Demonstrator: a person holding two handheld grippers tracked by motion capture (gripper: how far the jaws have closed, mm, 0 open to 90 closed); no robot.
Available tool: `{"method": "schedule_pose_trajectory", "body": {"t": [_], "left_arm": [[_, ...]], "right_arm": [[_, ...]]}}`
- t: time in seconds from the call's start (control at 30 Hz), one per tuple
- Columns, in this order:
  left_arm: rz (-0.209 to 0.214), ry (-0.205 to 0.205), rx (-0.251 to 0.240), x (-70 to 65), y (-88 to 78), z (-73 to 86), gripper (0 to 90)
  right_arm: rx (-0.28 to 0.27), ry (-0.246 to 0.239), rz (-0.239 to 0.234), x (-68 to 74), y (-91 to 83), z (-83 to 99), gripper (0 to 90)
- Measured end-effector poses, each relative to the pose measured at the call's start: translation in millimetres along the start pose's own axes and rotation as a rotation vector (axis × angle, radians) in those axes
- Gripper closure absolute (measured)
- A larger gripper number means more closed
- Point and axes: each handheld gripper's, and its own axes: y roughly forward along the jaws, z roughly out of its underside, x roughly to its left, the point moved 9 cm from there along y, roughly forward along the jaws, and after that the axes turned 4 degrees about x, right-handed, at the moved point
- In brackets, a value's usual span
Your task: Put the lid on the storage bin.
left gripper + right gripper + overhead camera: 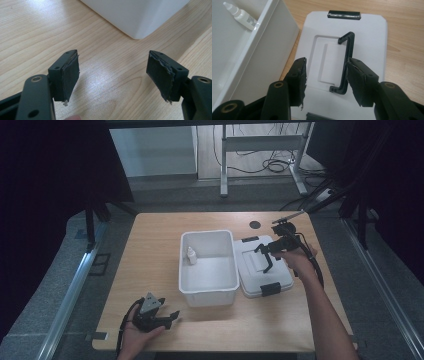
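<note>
the left gripper rests low on the pale wooden table near its front edge, held in the person's left hand, jaws spread wide with nothing between them (bare wood grain under them). just beyond stands the open white plastic bin, with a small white dropper bottle lying inside by its left wall. beside the bin lies the flat white lid with black clips, its thin black handle raised. the right gripper hovers over that lid, jaws apart, the handle against the right jaw's inner face.
</note>
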Motion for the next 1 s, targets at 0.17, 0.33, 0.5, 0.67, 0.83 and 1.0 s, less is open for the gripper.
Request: {"method": "schedule_pose_trajectory", "body": {"t": [0.17,0.33,0.5,0.67,0.83,1.0], "left_arm": [[-0.001,0.003,0.002,0.0,0.7,0.1,26.5],[0.001,0.002,0.005,0.6,1.1,0.9,26.5],[0.001,0.0,0.005,0.9,1.0,1.1,26.5],[0.003,0.007,0.009,-1.4,2.8,1.3,26.5],[0.005,0.007,0.009,-1.7,2.9,1.2,26.5],[0.005,0.005,0.008,-0.8,2.1,1.6,26.5]], "right_arm": [[0.043,0.006,-0.005,-2.7,4.7,-0.9,54.7],[0.076,0.015,0.002,-6.7,10.7,-2.8,57.7],[0.095,0.034,0.008,-12.4,16.7,-4.0,61.0],[0.13,0.039,0.008,-17.9,26.3,-3.2,62.8],[0.16,0.04,0.014,-21.2,34.6,-2.8,64.7],[0.206,0.031,0.017,-25.0,42.5,-5.5,67.2]]}}
